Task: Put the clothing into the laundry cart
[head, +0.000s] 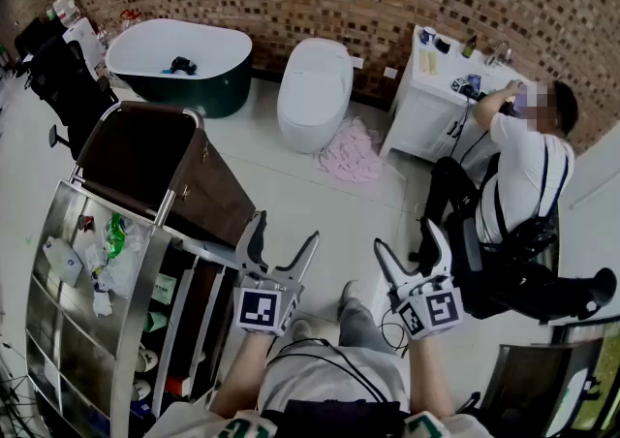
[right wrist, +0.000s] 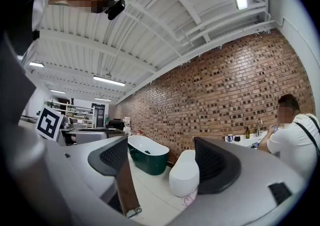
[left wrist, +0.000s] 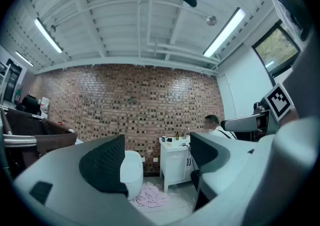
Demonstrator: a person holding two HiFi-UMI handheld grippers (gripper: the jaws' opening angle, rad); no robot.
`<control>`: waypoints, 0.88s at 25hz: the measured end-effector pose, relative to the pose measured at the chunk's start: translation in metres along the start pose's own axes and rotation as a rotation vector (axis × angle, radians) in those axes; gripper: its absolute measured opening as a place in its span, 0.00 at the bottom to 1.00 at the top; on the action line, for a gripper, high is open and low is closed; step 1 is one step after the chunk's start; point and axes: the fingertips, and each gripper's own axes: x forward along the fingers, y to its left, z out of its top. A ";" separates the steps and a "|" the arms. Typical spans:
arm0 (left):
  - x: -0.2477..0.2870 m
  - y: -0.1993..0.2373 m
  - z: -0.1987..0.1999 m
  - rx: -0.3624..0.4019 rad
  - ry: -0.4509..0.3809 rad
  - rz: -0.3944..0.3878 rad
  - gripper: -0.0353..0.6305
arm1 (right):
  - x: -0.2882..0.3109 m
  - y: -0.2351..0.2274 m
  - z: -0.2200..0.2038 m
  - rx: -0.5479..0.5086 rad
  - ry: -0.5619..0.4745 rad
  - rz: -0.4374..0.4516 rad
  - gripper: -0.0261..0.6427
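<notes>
A pink garment point(head: 350, 154) lies crumpled on the white floor between the toilet and the vanity; it also shows as the pink garment point(left wrist: 151, 196) in the left gripper view, and a corner of it point(right wrist: 189, 199) in the right gripper view. The laundry cart point(head: 145, 160), with a dark brown bag on a steel frame, stands at my left. My left gripper point(head: 283, 253) is held up near the cart's corner, open and empty. My right gripper point(head: 411, 250) is beside it, also open with nothing between its jaws. A dark item point(head: 179, 65) lies in the bathtub.
A white and green bathtub point(head: 179, 53) stands at the back left, a white toilet point(head: 315, 92) in the middle, a white vanity point(head: 436, 97) at the right. A person in a white shirt point(head: 518, 184) sits by the vanity. The cart's shelves point(head: 92, 271) hold supplies.
</notes>
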 end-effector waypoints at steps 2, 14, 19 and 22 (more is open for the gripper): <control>0.034 -0.003 0.002 0.006 0.003 -0.007 0.65 | 0.021 -0.029 0.002 -0.021 -0.017 -0.006 0.70; 0.201 -0.006 -0.005 0.087 0.034 0.037 0.65 | 0.145 -0.159 0.001 -0.021 -0.053 0.110 0.70; 0.241 0.010 -0.022 0.086 0.082 0.064 0.65 | 0.188 -0.187 -0.022 0.036 -0.003 0.126 0.70; 0.272 0.035 -0.039 0.080 0.115 0.070 0.65 | 0.222 -0.191 -0.042 0.033 0.045 0.147 0.70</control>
